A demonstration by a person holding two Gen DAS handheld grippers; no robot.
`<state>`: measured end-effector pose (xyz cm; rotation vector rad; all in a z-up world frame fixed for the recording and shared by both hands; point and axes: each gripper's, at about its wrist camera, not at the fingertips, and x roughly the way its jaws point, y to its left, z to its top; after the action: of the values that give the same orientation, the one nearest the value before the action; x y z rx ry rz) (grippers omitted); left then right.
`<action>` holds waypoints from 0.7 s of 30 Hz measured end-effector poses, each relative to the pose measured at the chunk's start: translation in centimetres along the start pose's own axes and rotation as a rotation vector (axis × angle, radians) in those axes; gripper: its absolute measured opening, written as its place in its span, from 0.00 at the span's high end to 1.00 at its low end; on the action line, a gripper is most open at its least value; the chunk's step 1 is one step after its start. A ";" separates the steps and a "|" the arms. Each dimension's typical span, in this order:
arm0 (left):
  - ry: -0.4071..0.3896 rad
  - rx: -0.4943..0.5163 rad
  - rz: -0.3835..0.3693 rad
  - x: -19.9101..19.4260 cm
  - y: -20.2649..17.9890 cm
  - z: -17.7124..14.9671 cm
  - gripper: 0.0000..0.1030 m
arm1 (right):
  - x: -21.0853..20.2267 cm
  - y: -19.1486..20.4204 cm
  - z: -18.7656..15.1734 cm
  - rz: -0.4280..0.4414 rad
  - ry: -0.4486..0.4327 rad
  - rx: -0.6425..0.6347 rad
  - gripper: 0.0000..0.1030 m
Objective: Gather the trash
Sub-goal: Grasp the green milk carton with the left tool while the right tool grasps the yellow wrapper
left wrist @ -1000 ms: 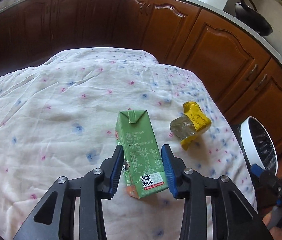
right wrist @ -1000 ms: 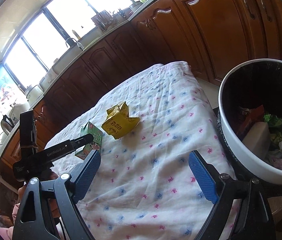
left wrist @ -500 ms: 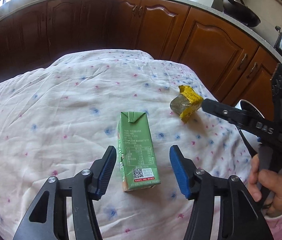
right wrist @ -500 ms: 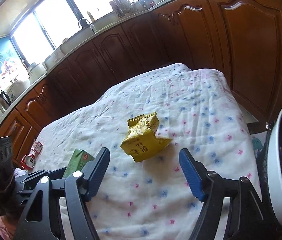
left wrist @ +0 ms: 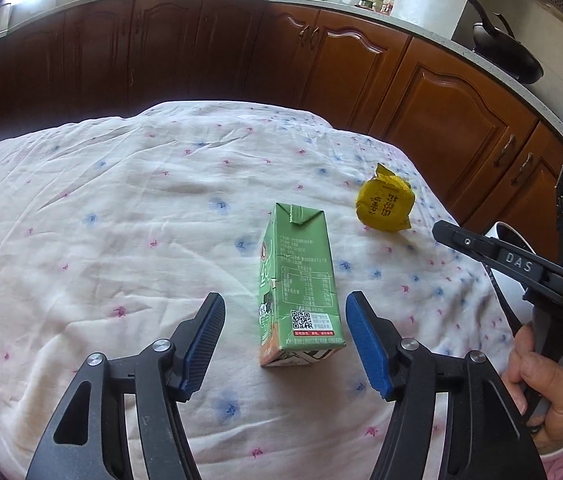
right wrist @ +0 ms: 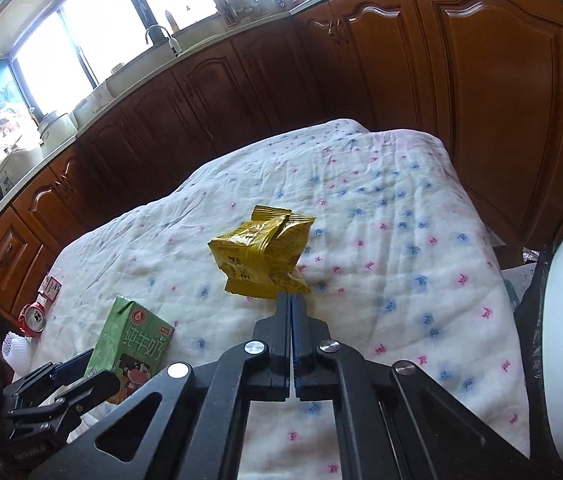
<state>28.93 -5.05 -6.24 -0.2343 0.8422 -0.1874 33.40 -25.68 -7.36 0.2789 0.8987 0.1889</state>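
A green milk carton (left wrist: 299, 288) stands upright on the white dotted cloth (left wrist: 121, 220). My left gripper (left wrist: 285, 344) is open, its blue pads either side of the carton's near end and apart from it. A crumpled yellow snack wrapper (left wrist: 386, 205) lies beyond it to the right. In the right wrist view my right gripper (right wrist: 291, 300) is shut, its tips at the near corner of the yellow wrapper (right wrist: 261, 256); whether it pinches the foil I cannot tell. The carton also shows in the right wrist view (right wrist: 133, 340).
A white-rimmed trash bin (right wrist: 561, 340) with a black liner stands off the table's right edge. A red can (right wrist: 32, 316) and a small carton (right wrist: 50, 286) lie at the far left edge. Wooden kitchen cabinets (left wrist: 433, 92) ring the table.
My left gripper let go of the carton, opened and backed off. My right gripper swung from the bin to the yellow wrapper and closed from wide open to shut.
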 end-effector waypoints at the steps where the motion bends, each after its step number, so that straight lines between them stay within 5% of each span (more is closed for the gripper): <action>1: -0.005 0.000 0.009 0.2 0.0 0.0 0.39 | -0.3 0.0 0.0 0.003 -0.002 -0.003 0.98; 3: -0.002 0.005 0.017 0.8 0.0 0.0 0.41 | -0.4 0.0 0.3 0.043 0.001 0.010 0.90; 7: 0.019 0.003 0.017 2.0 0.3 0.0 0.57 | 0.4 0.5 1.3 0.070 -0.012 0.040 0.46; 9: 0.043 -0.007 0.008 2.7 0.5 0.0 0.68 | 1.3 0.9 1.9 0.085 -0.014 0.047 0.46; 15: 0.040 -0.008 0.005 3.1 0.7 0.2 0.70 | 4.9 0.8 3.2 0.078 0.035 0.109 0.47; 16: 0.038 -0.007 0.001 3.1 0.6 0.2 0.70 | 5.1 0.8 3.3 0.069 0.035 0.105 0.57; 17: 0.034 -0.005 -0.004 3.0 0.7 0.2 0.70 | 5.2 0.8 3.2 0.063 0.034 0.100 0.83; 21: 0.028 0.009 -0.006 2.9 0.6 0.1 0.71 | 4.4 0.7 2.9 0.058 0.018 0.091 0.87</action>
<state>30.92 -5.20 -8.41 -0.2261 0.8684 -0.1999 38.41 -24.29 -8.71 0.3884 0.9189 0.2043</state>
